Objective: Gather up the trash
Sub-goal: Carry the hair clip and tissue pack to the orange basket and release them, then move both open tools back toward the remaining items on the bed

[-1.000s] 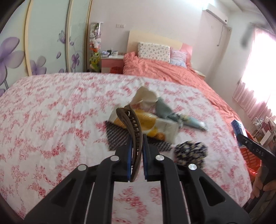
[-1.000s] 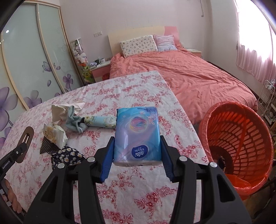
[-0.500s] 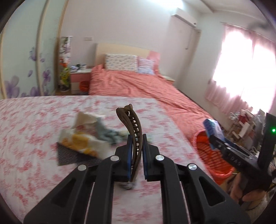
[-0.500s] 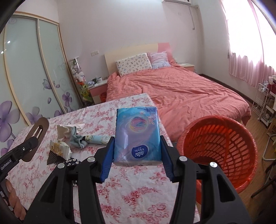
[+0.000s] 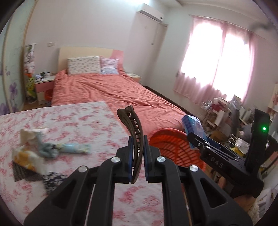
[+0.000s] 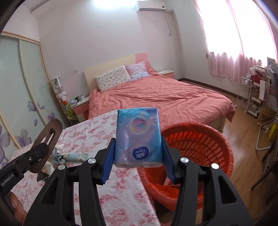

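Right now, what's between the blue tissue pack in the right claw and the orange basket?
Nothing. In the right wrist view the tissue pack, clamped in the right claw, hangs over the floral bedspread's edge; only air separates it from the orange basket.

A home bedroom: a bed with a salmon duvet, two pillows against a headboard, a pink nightstand, sliding wardrobe doors with purple flowers, pink curtains, and a wall air conditioner.
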